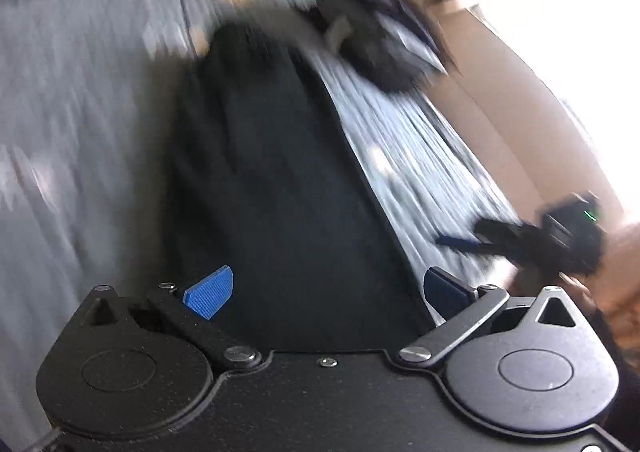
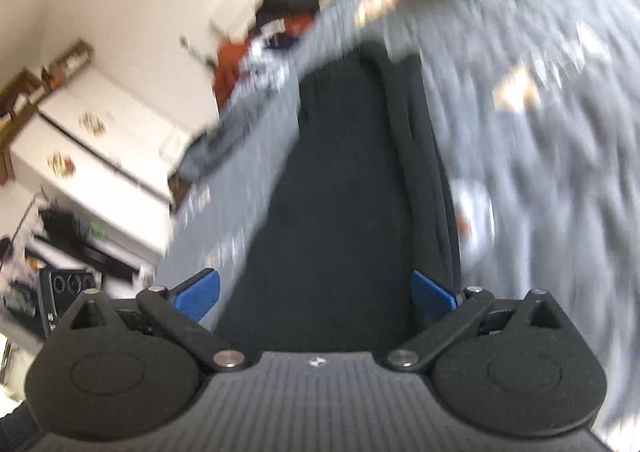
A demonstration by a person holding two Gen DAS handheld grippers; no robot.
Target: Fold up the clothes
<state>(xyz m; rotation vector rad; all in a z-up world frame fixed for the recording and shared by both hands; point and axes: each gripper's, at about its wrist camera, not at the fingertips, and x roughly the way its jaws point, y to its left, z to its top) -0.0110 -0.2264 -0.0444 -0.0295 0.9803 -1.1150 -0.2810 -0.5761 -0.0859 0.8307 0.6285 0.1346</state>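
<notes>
Long black fabric garment (image 1: 272, 179) lies stretched flat on grey patterned bedspread (image 1: 80, 111), running near to far, prob. laid out for folding. Left gripper (image 1: 326, 288) and right gripper (image 2: 314, 292) both spread wide above near end, holding nothing. Heavy blur.

Black garments: one (image 1: 280, 179), a long dark piece laid lengthwise; the right wrist view shows one too (image 2: 340, 191)
Patterned grey bedcovers: one (image 1: 420, 155)
Grippers: two, left gripper (image 1: 326, 290) and right gripper (image 2: 316, 294)
Blue finger pads: two on each gripper (image 1: 210, 292) (image 2: 198, 294)
Clothes heaps at the far end: one (image 1: 380, 39), too blurred to count its pieces
White chests: one (image 2: 100, 139)
</notes>
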